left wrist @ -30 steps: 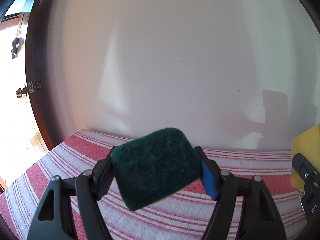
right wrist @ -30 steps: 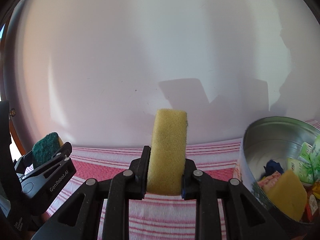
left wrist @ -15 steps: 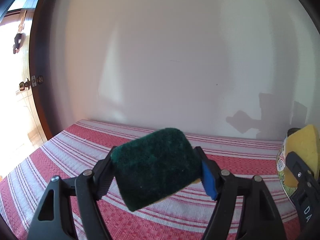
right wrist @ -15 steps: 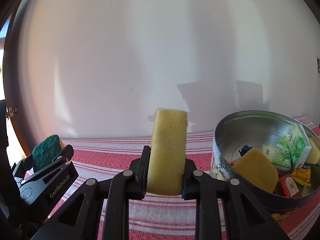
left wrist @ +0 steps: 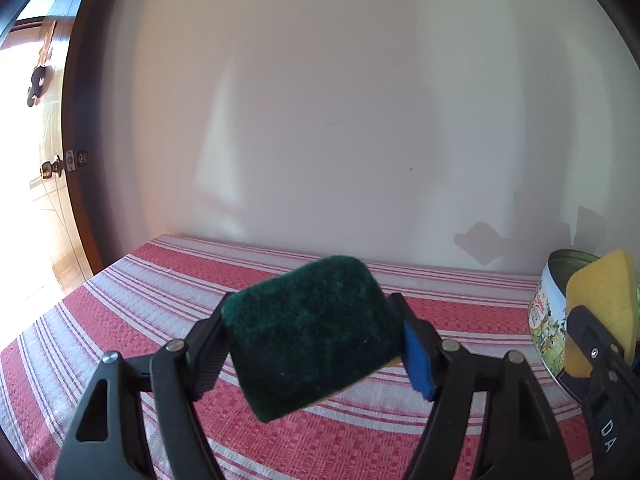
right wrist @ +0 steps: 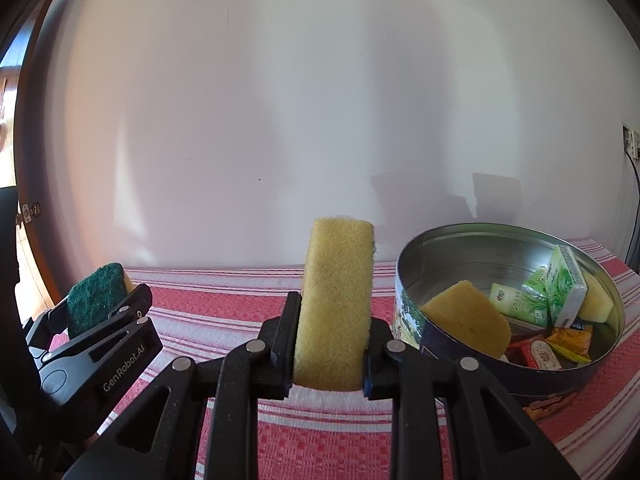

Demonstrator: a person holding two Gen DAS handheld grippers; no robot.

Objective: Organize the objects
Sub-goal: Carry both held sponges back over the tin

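My left gripper [left wrist: 312, 356] is shut on a green-faced scouring sponge [left wrist: 312, 332], held above the striped tablecloth; it also shows in the right wrist view [right wrist: 96, 300]. My right gripper [right wrist: 330, 354] is shut on a yellow sponge [right wrist: 336, 304], held upright above the cloth; it also shows at the right edge of the left wrist view [left wrist: 600, 304]. A round metal tin [right wrist: 436, 344] stands to the right of it, holding another yellow sponge [right wrist: 468, 316], green packets [right wrist: 560, 288] and small wrapped sachets.
The table has a red and white striped cloth [left wrist: 120, 320] and stands against a white wall [right wrist: 320, 120]. A wooden door frame with a knob [left wrist: 52, 168] is at the left. A wall socket with a cable [right wrist: 630, 140] is at the far right.
Both grippers have tilted down and come lower with their sponges held. More of the table and the inside of the tin now shows.
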